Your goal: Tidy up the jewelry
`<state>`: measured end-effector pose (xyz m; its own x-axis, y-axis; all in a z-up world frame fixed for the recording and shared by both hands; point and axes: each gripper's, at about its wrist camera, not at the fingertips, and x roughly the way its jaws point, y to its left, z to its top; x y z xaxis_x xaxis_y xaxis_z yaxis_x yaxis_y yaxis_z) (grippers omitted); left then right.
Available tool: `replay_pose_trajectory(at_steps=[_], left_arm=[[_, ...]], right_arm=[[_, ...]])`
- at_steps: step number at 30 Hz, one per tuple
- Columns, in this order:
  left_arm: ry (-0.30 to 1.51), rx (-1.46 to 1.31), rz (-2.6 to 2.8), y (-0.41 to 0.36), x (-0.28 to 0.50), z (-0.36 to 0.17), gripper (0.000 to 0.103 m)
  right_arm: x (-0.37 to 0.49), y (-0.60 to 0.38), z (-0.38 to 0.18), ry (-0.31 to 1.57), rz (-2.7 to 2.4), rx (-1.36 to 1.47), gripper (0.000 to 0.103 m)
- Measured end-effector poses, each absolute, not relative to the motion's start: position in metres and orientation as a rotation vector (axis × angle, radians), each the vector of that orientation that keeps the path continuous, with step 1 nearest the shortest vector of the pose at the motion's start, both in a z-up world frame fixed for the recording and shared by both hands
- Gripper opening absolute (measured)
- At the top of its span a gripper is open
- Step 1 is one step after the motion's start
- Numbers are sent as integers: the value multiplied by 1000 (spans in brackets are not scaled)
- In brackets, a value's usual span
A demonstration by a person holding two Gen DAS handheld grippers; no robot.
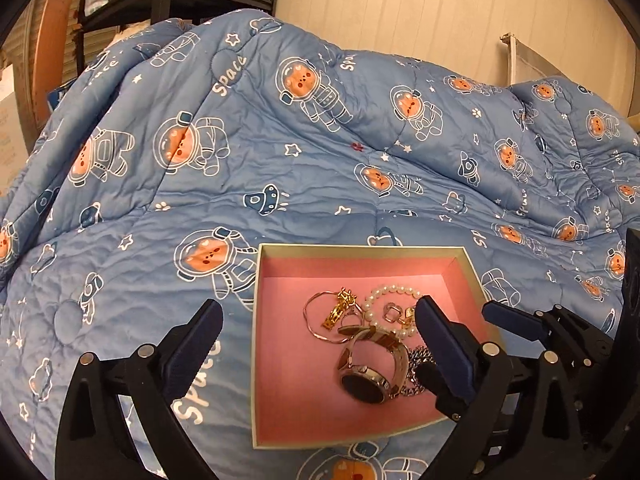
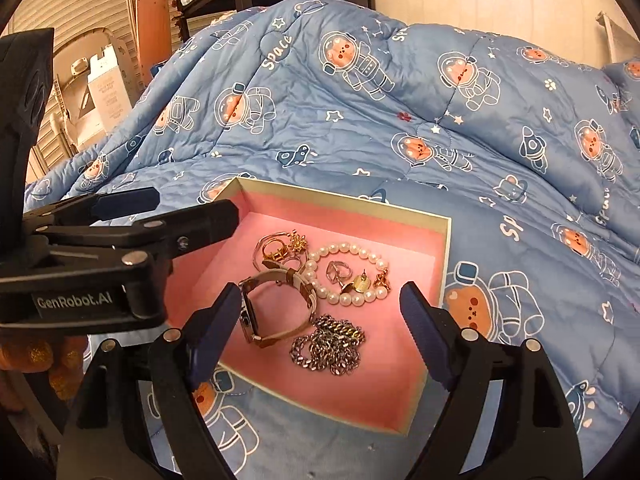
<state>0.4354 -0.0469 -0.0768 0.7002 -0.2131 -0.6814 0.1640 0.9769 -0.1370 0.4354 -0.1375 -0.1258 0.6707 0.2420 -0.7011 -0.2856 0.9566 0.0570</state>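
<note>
Blue quilt (image 1: 304,176) around jewelry box (image 1: 360,251)

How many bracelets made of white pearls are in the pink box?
1. The white pearl bead bracelet lies near the far right side of the shallow pink-lined box, beside the beige-strapped watch. Another might hide under the pile.

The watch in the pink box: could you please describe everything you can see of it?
The watch has a dark round face in a silver-looking case and a pale strap with brown trim, closed into a loop. It lies on its side on the pink floor of the box, its strap against the pearl bracelet, beside the silver chain. No gripper holds it.
</note>
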Motion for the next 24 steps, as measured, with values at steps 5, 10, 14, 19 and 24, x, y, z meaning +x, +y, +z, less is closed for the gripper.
replay_pose_trajectory(at_steps=[5,10,14,19,24], left_arm=[[755,-76,-205,-41,402,-73,96],[764,-55,-224,-42,363,-69,96],[734,-57,-214,-35,323,-55,96],[676,-20,-158,-16,265,-34,96],[606,4,-161,1,203,-5,96]], right_arm=[[398,-140,-119,731,233,-81,91],[350,-146,-106,703,178,-61,92],[303,-152,-91,677,107,-29,92],[242,-152,-63,632,52,-35,92],[180,-151,-29,558,7,-5,92]])
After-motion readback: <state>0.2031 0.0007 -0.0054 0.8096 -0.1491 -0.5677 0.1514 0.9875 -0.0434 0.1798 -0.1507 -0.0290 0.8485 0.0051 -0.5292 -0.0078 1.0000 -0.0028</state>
